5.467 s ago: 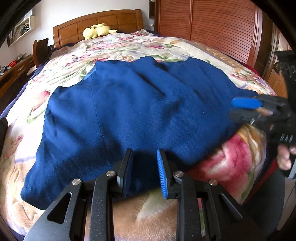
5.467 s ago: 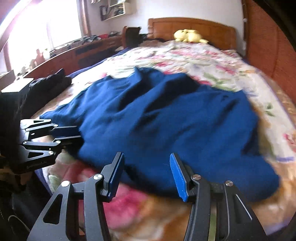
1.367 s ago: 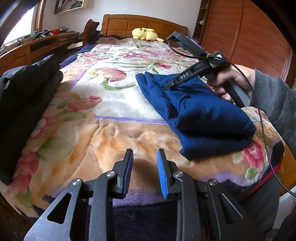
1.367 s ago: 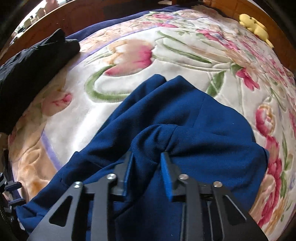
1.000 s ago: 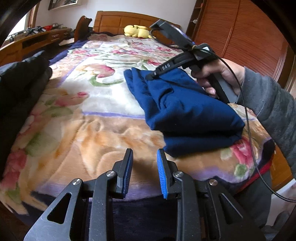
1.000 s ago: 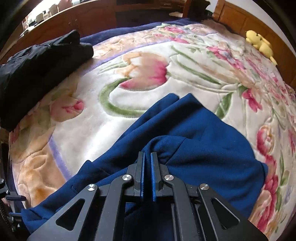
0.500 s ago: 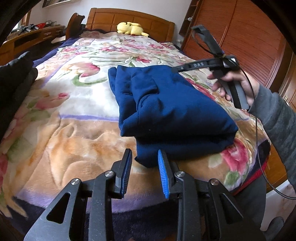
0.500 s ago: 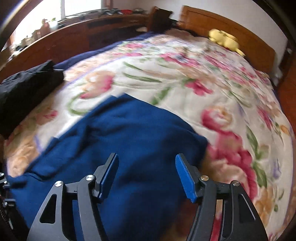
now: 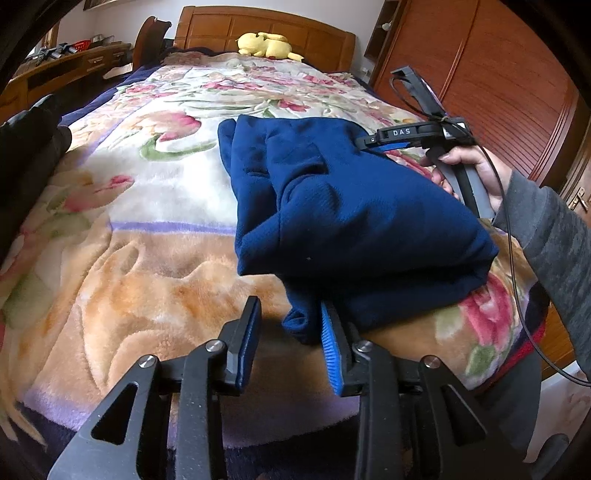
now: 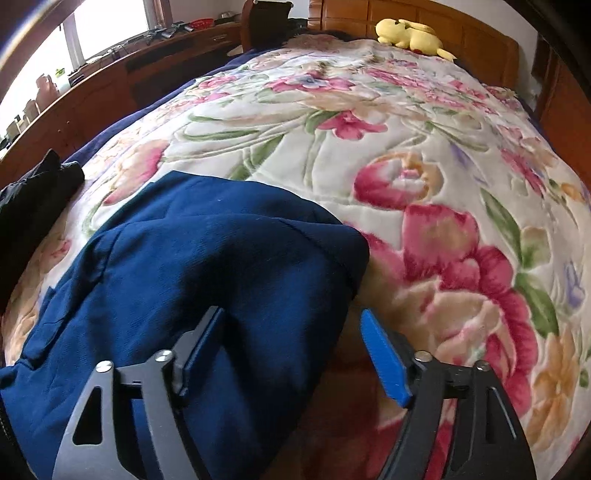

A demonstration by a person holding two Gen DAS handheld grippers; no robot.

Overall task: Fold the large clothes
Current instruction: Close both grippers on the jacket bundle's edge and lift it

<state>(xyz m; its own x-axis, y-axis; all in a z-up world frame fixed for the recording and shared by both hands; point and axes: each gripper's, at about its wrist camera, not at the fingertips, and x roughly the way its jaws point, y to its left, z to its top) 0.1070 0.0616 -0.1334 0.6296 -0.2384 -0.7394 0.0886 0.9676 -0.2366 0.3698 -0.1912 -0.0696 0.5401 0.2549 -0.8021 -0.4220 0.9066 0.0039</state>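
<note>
A dark blue garment (image 9: 347, 206) lies folded into a thick bundle near the foot of the bed; it also shows in the right wrist view (image 10: 207, 280). My left gripper (image 9: 290, 332) is open, and the bundle's near lower corner sits between its pads without being pinched. My right gripper (image 10: 295, 350) is open wide over the bundle's right far edge, its left pad on the cloth. In the left wrist view the right gripper (image 9: 373, 142) rests at the bundle's far right side.
The bed has a floral blanket (image 9: 140, 184) and a wooden headboard (image 9: 266, 29) with a yellow plush toy (image 9: 266, 44). A black garment (image 10: 29, 199) lies at the bed's left edge. A wooden wardrobe (image 9: 480, 74) stands on the right, a long wooden dresser (image 10: 110, 74) on the left.
My right gripper let go of the blue cloth, opened wide and moved to the bundle's right edge. My left gripper moved forward until the bundle's near corner lay between its pads.
</note>
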